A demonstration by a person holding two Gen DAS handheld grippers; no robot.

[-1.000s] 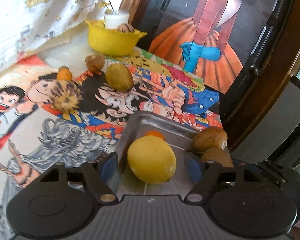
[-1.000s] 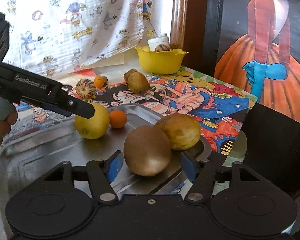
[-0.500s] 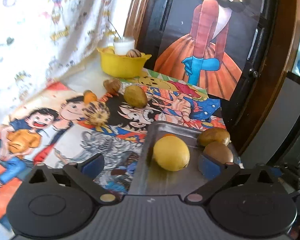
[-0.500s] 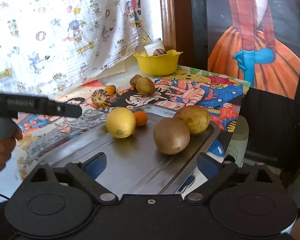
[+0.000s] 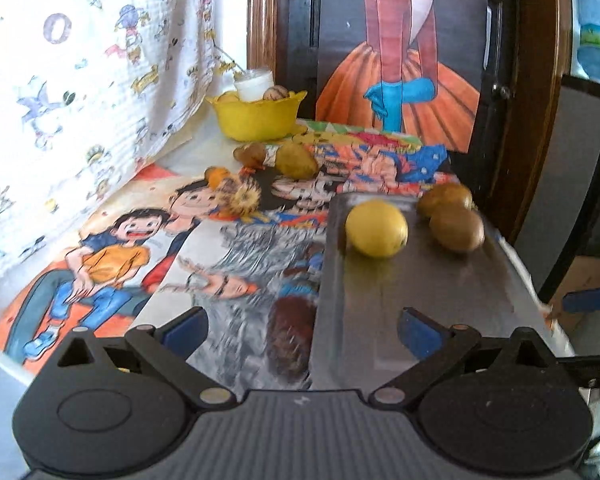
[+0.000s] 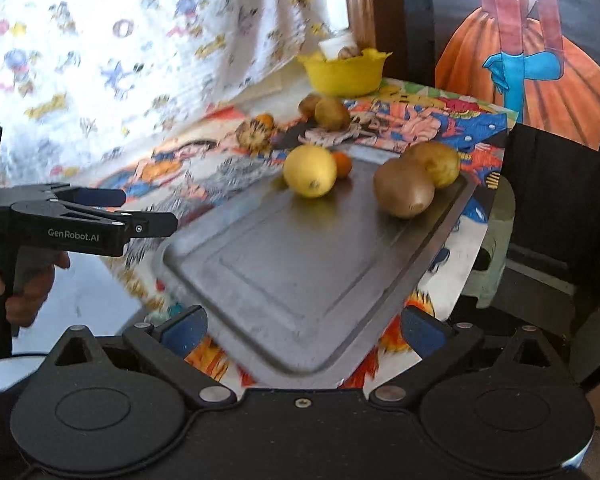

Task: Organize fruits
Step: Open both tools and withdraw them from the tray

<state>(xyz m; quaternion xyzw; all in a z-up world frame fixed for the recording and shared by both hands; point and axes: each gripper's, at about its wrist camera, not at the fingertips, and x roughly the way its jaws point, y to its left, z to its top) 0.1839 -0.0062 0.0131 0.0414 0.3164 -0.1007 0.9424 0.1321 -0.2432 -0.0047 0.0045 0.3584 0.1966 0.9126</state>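
Both tools empty, jaws wide. Striped fruit (image 5: 240, 199) on table lies at 11 o'clock from my left tool (image 5: 302, 326); right tool (image 6: 303, 326) farther.

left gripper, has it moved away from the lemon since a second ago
Yes. The left gripper has pulled back along the metal tray: the lemon, earlier between its jaws, now lies far ahead, and the jaws stand open.

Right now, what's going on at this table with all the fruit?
A person is sorting fruit with two handheld tongs. Both the left tongs and the right tongs are open and hold nothing. On the metal tray sit a lemon, a small orange fruit and two brown fruits. More fruit lies on the cartoon tablecloth near a yellow bowl.
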